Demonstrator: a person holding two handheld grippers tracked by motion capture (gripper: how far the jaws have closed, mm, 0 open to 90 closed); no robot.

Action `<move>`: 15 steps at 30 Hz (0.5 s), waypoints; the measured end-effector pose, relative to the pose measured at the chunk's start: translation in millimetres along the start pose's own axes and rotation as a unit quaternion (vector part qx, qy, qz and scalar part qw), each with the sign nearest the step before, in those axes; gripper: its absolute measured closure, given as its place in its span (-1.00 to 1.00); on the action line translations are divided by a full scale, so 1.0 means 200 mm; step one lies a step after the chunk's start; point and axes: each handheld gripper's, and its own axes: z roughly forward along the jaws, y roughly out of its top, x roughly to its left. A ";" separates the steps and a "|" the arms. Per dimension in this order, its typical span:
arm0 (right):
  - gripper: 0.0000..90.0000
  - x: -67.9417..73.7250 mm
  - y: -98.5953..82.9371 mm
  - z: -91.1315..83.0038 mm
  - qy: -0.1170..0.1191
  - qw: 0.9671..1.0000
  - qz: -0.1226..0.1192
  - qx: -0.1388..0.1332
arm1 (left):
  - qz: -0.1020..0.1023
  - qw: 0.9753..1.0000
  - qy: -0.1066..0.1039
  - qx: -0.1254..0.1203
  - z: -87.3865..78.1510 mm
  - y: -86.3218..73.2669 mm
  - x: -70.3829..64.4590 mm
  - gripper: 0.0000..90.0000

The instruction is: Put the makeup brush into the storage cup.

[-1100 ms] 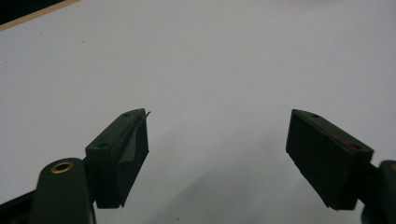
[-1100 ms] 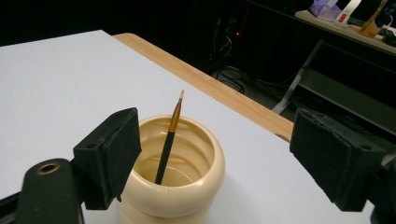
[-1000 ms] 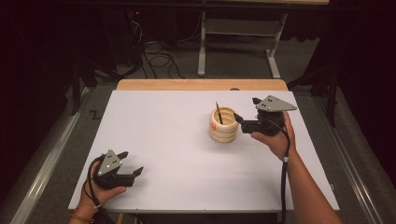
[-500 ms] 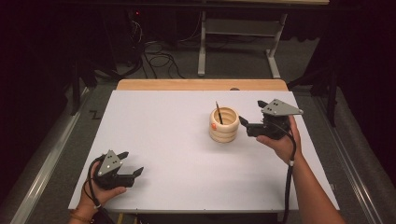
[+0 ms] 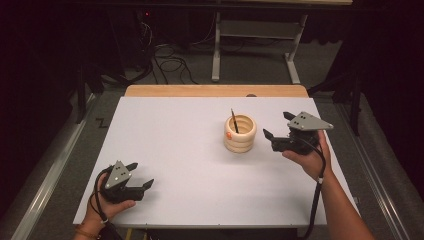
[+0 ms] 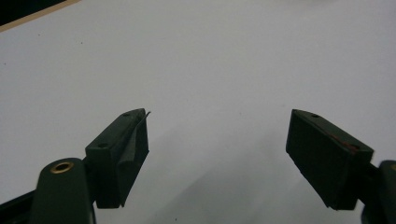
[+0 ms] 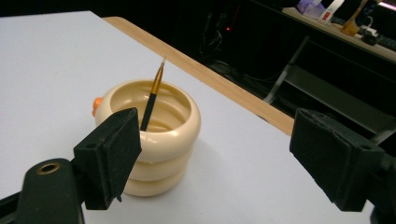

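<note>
My right fingers (image 5: 274,136) apart, backed off cream ringed holder (image 5: 240,133); paintbrush (image 5: 234,120) left standing inside. Left fingers (image 5: 141,176) apart, idle.

One cream ringed holder (image 5: 239,134) stands on the one white tabletop (image 5: 175,150). One thin brush (image 5: 234,120) leans inside it, and one small orange knob (image 5: 228,134) sits on its side. Two grippers are present: the left gripper (image 5: 138,177) and the right gripper (image 5: 278,126).
</note>
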 end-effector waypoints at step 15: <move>-0.61 -0.02 -0.06 -0.05 0.002 1.000 -0.009 0.004 | 0.002 1.000 0.000 0.002 0.00 0.00 0.00 -0.51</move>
